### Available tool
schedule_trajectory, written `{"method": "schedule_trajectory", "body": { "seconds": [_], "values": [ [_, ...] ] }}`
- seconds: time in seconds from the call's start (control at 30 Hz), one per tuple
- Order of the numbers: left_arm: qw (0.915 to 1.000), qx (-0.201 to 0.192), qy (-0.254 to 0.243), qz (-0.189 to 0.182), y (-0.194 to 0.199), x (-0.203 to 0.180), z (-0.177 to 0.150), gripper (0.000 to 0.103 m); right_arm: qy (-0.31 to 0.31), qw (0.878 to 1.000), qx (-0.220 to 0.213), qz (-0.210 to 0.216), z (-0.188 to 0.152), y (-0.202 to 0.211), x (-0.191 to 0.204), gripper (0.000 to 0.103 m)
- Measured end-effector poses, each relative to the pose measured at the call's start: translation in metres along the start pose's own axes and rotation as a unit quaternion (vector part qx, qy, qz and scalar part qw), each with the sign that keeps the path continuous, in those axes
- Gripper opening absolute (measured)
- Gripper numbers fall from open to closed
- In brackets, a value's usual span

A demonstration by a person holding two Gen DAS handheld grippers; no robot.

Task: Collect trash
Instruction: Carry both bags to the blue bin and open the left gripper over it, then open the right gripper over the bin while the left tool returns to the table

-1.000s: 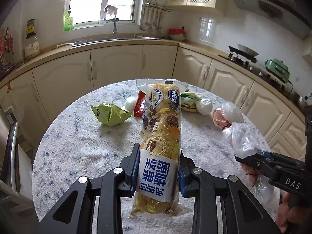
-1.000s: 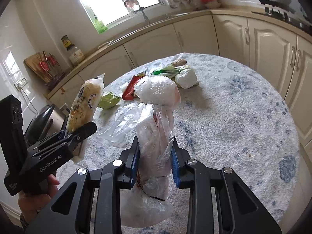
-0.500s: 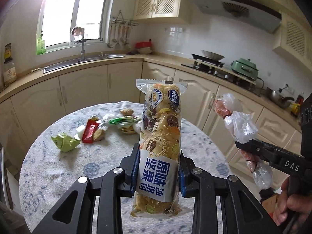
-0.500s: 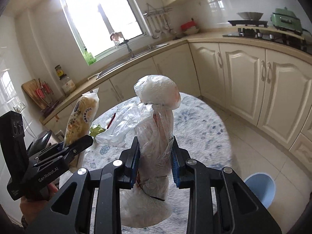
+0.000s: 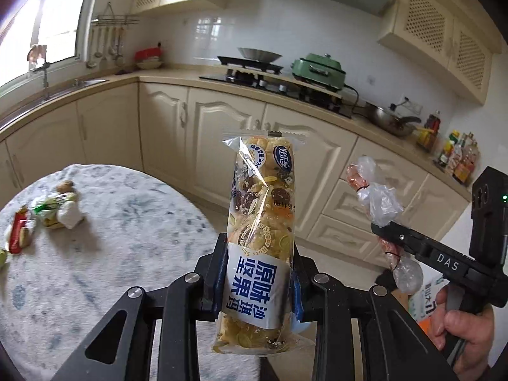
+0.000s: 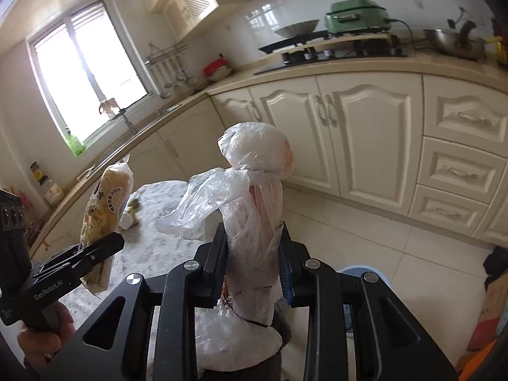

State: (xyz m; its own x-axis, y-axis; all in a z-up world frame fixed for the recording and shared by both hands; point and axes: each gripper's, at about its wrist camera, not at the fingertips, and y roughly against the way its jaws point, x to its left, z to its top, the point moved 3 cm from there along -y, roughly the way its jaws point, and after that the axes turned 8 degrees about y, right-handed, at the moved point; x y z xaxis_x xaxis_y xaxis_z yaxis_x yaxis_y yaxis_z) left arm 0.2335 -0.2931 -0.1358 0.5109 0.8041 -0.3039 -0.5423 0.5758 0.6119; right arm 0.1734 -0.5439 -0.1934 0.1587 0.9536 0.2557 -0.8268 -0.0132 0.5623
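Left tongs (image 5: 259, 273) are closed on a snack packet (image 5: 262, 222), pinched across its lower third at the blue-and-white label; the packet stands up and forward from the jaws, long axis in line with the fingers, crimped top seal farthest out. It looks light, with crinkly slick film and lumpy brittle contents, so a mid-body pinch like this seems right; a hard squeeze would likely crush the pieces.

Right tongs (image 6: 252, 263) are clamped on a plastic bag (image 6: 254, 190) at its twisted neck, knotted bulge pointing up and away, loose tail hanging below the jaws. It looks soft, floppy and nearly weightless; the film could slip, so the bunched neck is probably the best hold.

Both are off the table (image 5: 111, 228), which lies left of and behind the tongs. More wrappers (image 5: 54, 211) lie there. A blue bin (image 6: 355, 271) peeks out below the right tongs.
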Motion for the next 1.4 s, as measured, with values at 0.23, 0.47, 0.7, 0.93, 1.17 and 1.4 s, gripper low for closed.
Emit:
{"method": "schedule_trajectory", "body": {
  "seconds": [0.23, 0.47, 0.7, 0.93, 1.17, 1.4],
  "values": [
    [0.996, 0.085, -0.012, -0.027, -0.092, -0.046, -0.008, 0.028, -0.057, 0.997, 0.035, -0.043, -0.027, -0.02, -0.081, 0.028],
    [0.9877, 0.154, -0.02, -0.019, -0.174, -0.073, -0.009, 0.028, -0.109, 0.99, 0.076, -0.049, -0.061, -0.059, -0.14, 0.028],
    [0.9764, 0.214, -0.025, -0.006, -0.265, -0.097, -0.002, 0.029, -0.147, 0.982, 0.108, -0.049, -0.084, -0.099, -0.173, 0.029],
    [0.9698, 0.239, -0.022, 0.043, -0.342, -0.112, 0.003, 0.077, -0.192, 0.97, 0.142, -0.055, -0.109, -0.14, -0.214, 0.044],
    [0.9778, 0.195, -0.033, 0.07, -0.327, -0.116, 0.016, 0.098, -0.227, 0.961, 0.139, -0.068, -0.128, -0.129, -0.23, 0.097],
    [0.9855, 0.145, -0.045, 0.076, -0.262, -0.111, 0.016, 0.102, -0.244, 0.959, 0.121, -0.083, -0.124, -0.105, -0.222, 0.103]
  ]
}}
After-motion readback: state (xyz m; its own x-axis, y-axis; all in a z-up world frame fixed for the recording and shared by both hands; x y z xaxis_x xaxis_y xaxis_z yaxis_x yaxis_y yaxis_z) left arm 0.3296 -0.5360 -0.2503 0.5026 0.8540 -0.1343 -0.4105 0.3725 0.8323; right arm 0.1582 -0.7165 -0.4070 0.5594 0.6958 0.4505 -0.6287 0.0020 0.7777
